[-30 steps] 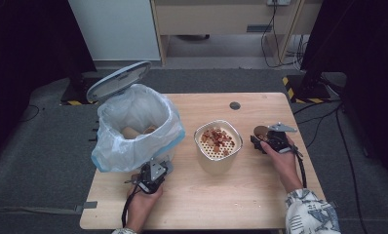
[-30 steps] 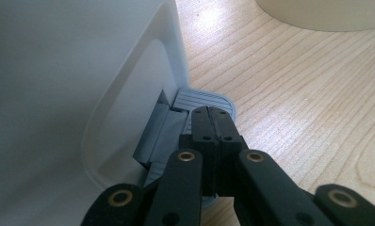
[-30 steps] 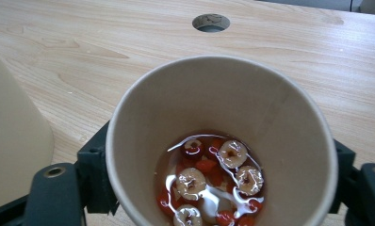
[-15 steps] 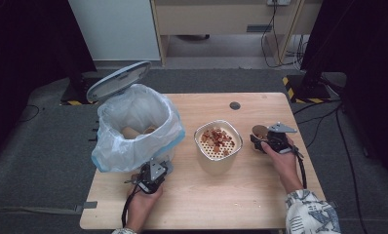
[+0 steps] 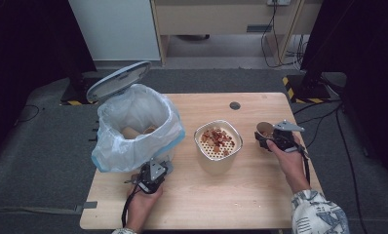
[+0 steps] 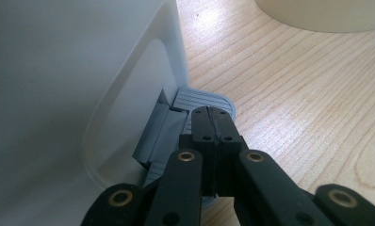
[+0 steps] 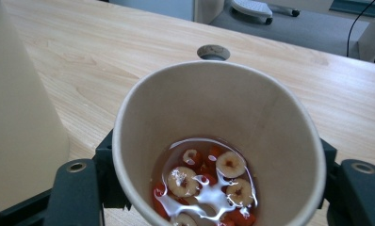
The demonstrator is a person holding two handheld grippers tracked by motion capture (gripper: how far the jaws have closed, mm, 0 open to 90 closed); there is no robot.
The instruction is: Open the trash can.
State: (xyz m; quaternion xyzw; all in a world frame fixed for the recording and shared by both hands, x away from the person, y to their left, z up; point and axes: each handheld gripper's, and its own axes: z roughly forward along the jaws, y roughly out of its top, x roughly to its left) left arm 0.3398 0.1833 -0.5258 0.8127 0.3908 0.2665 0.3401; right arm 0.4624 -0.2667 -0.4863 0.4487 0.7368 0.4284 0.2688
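A paper cup [image 5: 264, 129] [image 7: 218, 108] holds liquid with red and pale fruit slices [image 7: 209, 183]. My right gripper [image 5: 271, 139] [image 7: 216, 160] is shut on it from both sides at the table's right; its jaws have just been closing around the cup. At the table's centre is a cream strainer bowl [image 5: 216, 165] with red pieces on its perforated insert. My left gripper [image 5: 152, 174] [image 6: 213, 113] is shut with nothing between its jaws, and its tips rest on the grey pedal [image 6: 202, 100] at the foot of the white bin [image 5: 133, 122] [image 6: 58, 94]. The bin's lid [image 5: 118, 80] stands open.
The bin is lined with a clear bag and has brown items inside. A round cable hole [image 5: 235, 105] [image 7: 213, 52] lies in the wooden table [image 5: 241, 195] behind the bowl. Dark floor, cables and a cabinet lie beyond the far edge.
The right gripper has drawn slightly closer around the paper cup. The left hand, the bin and the bowl have not moved.
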